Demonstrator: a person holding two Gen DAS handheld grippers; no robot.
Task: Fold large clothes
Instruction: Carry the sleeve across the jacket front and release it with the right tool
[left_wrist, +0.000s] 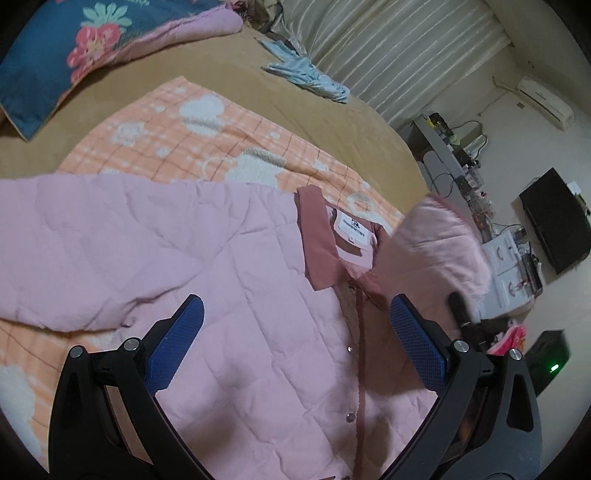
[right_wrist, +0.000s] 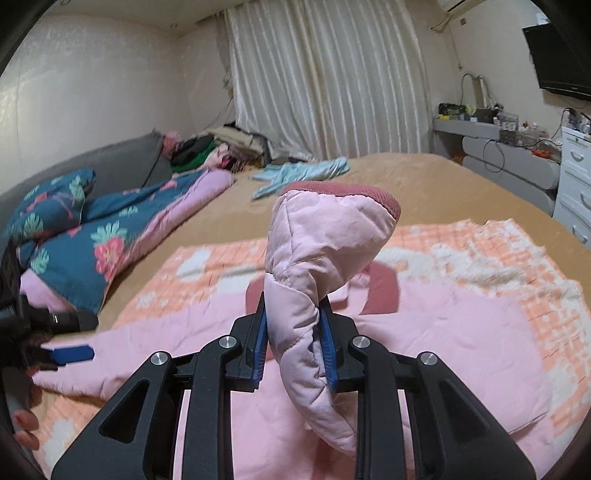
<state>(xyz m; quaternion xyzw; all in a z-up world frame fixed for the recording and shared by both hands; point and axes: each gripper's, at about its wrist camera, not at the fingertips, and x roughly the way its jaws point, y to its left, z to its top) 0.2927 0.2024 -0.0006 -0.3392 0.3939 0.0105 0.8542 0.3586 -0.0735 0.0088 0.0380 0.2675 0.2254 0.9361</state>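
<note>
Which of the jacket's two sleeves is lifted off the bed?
The sleeve clamped in the right gripper, cuff up; the other sleeve lies flat on the orange blanket.

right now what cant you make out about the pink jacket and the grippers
- Jacket hem: cut off by the bottom edge, left wrist view.
- Collar label text: too small to read.
- Sleeve clamped in the right gripper: hides the collar behind it, right wrist view.
- Left gripper, open: in the right wrist view only one blurred pad shows at the left edge.
</note>
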